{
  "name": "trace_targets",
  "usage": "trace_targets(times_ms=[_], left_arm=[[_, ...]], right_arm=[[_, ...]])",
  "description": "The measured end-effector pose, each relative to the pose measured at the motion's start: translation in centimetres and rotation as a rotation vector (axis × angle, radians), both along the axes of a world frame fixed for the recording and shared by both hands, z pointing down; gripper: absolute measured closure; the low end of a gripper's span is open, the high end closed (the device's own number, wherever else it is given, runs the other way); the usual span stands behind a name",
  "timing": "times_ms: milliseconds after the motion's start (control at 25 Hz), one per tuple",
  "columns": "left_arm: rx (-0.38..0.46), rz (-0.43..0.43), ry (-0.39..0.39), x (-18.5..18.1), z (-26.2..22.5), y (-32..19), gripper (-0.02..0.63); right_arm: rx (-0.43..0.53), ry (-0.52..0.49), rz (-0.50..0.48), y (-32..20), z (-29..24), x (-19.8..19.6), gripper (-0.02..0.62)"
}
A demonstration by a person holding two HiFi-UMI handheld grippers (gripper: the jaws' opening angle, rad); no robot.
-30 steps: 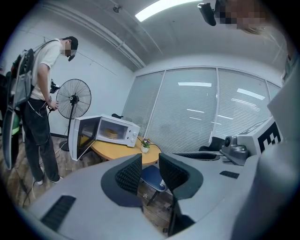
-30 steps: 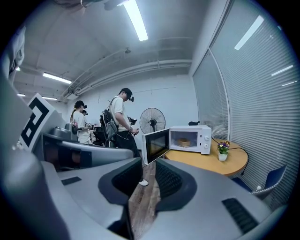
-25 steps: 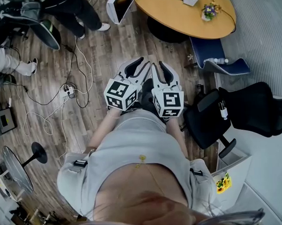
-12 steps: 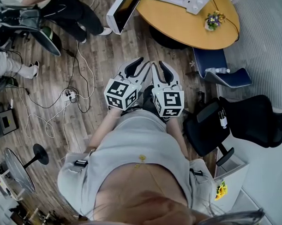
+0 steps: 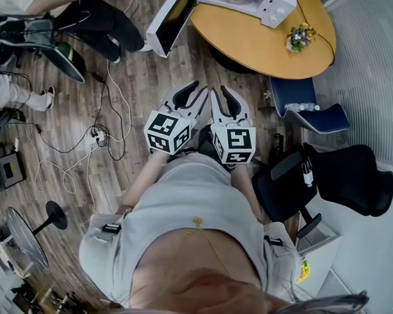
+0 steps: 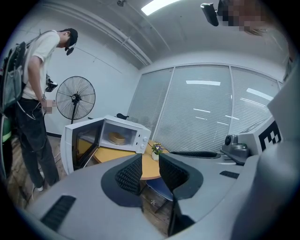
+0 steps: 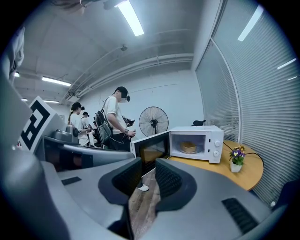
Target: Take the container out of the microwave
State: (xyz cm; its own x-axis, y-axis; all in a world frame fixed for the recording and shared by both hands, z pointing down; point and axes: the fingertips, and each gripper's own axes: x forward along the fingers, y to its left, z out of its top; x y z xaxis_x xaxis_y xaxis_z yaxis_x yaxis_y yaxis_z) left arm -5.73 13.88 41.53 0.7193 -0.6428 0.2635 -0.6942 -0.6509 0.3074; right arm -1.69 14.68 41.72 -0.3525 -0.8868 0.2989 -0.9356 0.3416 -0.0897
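Both grippers are held close to the person's body at waist height, side by side and pointing forward over the wooden floor (image 5: 135,71), forearms bent in against the grey top. The left gripper (image 5: 193,95) leans a little inward toward its neighbour, its marker cube facing up; in the left gripper view the left gripper (image 6: 150,161) has its ribbed black pads (image 6: 129,174) standing a narrow gap apart with nothing between them, only the table edge and floor beyond. Just beside it, the right gripper (image 5: 223,97) sits almost parallel, and in the right gripper view the right gripper (image 7: 148,168) shows the same narrow gap between its jaws, empty, with floorboards visible through it. The container (image 6: 117,138), a low round tan one, sits inside the white microwave (image 5: 262,4), which stands with its door (image 5: 169,22) swung wide open on the round wooden table (image 5: 257,45), well ahead of both grippers and apart from them. From the left gripper it lies up and to the left of the jaws; from the right gripper the container (image 7: 189,147) lies up and to the right of them. A small flower pot (image 5: 300,35) stands on the table to the right of the microwave, and a blue chair (image 5: 311,114) is tucked near the table's right side
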Motion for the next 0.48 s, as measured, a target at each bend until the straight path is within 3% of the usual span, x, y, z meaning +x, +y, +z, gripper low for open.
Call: trace_targets(times_ms=[480], left_arm=[[0.014, -0.057, 0.000, 3.2, -0.6, -4.9, 0.492]], right_arm=[[0.019, 0.001, -0.049, -5.5, -0.7, 3.2, 0.495]])
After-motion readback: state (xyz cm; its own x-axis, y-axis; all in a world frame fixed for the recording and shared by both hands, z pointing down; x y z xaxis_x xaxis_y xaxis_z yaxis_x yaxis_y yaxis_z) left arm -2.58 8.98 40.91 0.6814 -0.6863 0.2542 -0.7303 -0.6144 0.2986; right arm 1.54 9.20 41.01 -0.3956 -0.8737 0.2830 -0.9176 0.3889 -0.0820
